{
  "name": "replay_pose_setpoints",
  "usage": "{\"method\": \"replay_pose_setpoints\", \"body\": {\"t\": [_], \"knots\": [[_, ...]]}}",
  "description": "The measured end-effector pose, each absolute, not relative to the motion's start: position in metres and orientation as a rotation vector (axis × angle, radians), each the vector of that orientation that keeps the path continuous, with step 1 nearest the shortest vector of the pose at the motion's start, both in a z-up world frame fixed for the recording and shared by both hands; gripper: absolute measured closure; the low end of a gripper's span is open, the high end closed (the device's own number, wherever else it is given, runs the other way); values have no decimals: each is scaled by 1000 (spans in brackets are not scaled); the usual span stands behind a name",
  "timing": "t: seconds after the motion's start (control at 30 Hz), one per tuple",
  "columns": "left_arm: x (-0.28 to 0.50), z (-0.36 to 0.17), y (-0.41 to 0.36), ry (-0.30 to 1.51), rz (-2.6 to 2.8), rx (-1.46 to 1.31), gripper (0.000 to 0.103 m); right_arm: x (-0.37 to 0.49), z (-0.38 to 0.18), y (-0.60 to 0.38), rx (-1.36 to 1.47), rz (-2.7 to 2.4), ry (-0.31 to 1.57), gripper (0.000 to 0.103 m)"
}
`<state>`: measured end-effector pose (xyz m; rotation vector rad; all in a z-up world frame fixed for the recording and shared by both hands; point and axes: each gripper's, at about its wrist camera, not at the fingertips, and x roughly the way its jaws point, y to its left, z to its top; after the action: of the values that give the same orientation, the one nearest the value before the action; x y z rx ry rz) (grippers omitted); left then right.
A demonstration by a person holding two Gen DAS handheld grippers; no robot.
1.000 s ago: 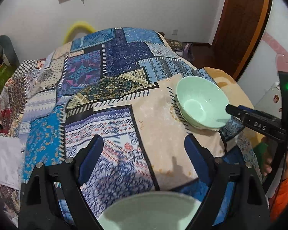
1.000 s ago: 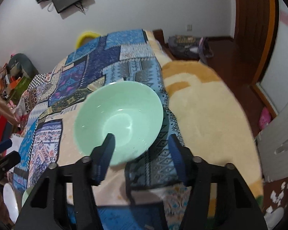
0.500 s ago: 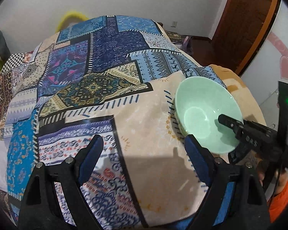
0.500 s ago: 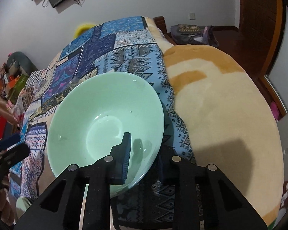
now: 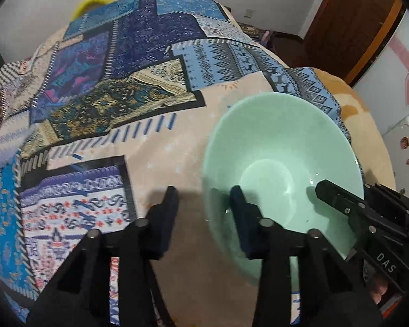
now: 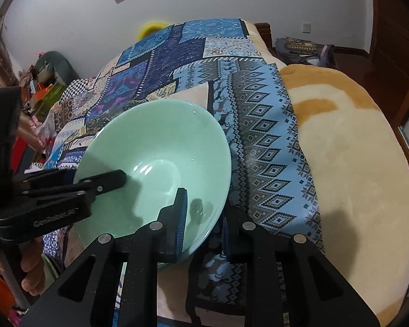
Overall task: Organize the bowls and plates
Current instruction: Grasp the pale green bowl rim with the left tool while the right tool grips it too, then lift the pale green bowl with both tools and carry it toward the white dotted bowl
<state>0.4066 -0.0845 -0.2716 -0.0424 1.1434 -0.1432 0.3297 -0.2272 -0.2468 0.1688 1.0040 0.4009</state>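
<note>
while both claws are straddling its rim, one mint-green bowl [image 6: 155, 163] is sitting tilted on the patchwork blanket [image 5: 139, 54], near the fuzzy cream blanket [image 6: 354, 150].

the right gripper [image 6: 204, 207] is pinching the near wall, one finger inside and one outside; the left gripper [image 5: 204, 199] is standing part open across the rim, not visibly clamping. i'm judging the bowl glazed, stiff, slippery and chippable, so gripping at the rim is suiting it best. counting: one bowl, no plates showing.

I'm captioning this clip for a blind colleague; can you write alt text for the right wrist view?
A pale green bowl sits on a blue patchwork blanket, with the right gripper straddling its near rim, one finger inside and one outside. The left gripper reaches in from the left edge, one finger over the bowl's interior. A cream and orange fleece lies to the right.
</note>
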Motion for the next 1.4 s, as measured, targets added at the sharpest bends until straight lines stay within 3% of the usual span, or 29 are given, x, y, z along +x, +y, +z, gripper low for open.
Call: {"method": "replay_pose_setpoints", "body": {"t": [0.03,0.07,0.47,1.4], "knots": [[406,-271,-86,1143,-157,-43,76,331,-247,-227,178,399,1007,83],[406,-271,-88,1148,-190,-45,88,331,-246,-227,181,399,1006,83],[390,-260,-87,1142,-203,-61,88,319,-230,-221,187,382,1006,84],[257,-150,-50,971,-173,-43,88,226,-149,-182,166,435,846,84]]}}
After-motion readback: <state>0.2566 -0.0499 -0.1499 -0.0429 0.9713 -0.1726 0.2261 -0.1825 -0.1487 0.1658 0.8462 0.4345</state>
